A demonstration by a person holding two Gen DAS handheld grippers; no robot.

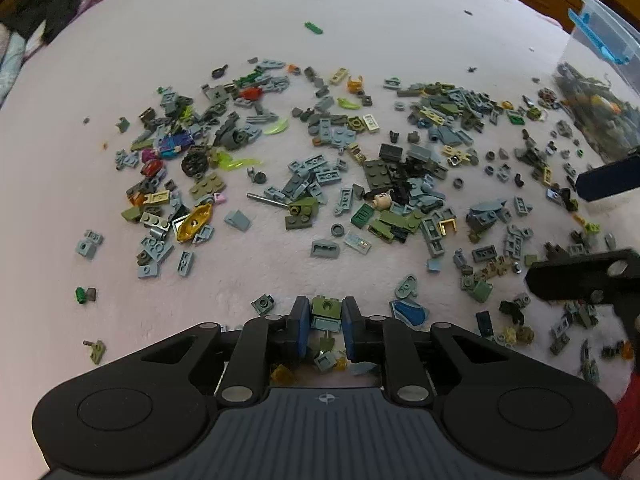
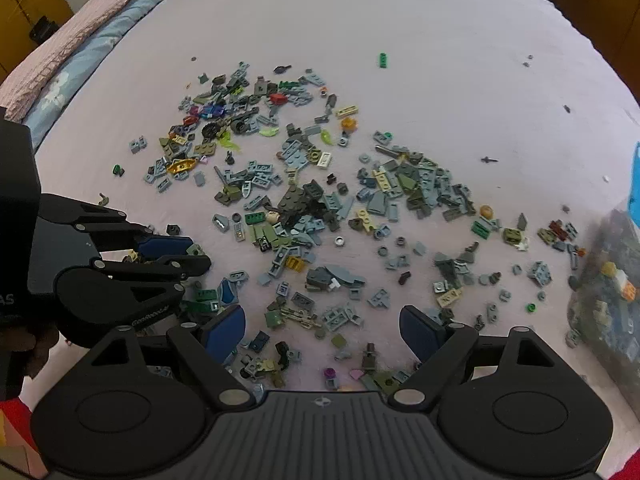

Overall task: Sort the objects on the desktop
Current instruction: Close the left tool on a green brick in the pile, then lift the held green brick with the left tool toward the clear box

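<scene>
The left hand-held gripper (image 1: 325,320) is clamped on a small olive green brick (image 1: 326,306) low over the pale bed (image 1: 280,8), a light, hard, slick piece best pinched across its flat sides, while the right hand-held gripper (image 2: 322,326) hangs wide apart.

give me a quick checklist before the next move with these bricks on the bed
1. Left gripper has a piece: ok. Its jaws stand narrow, with an olive green brick and a grey brick between the pads.
2. Grip is firm: cannot tell. Whether the pads press on both bricks does not show.
3. Right gripper is free: ok. Its jaws stand wide and hold nothing, over loose bricks.
4. Grippers are apart: ok. In the right wrist view the left one sits off to the side, not touching.
5. Clear storage bin is within sight: ok. It already holds bricks.
6. Sorting is finished: not ok. Many bricks lie scattered on the pink bedsheet.
</scene>
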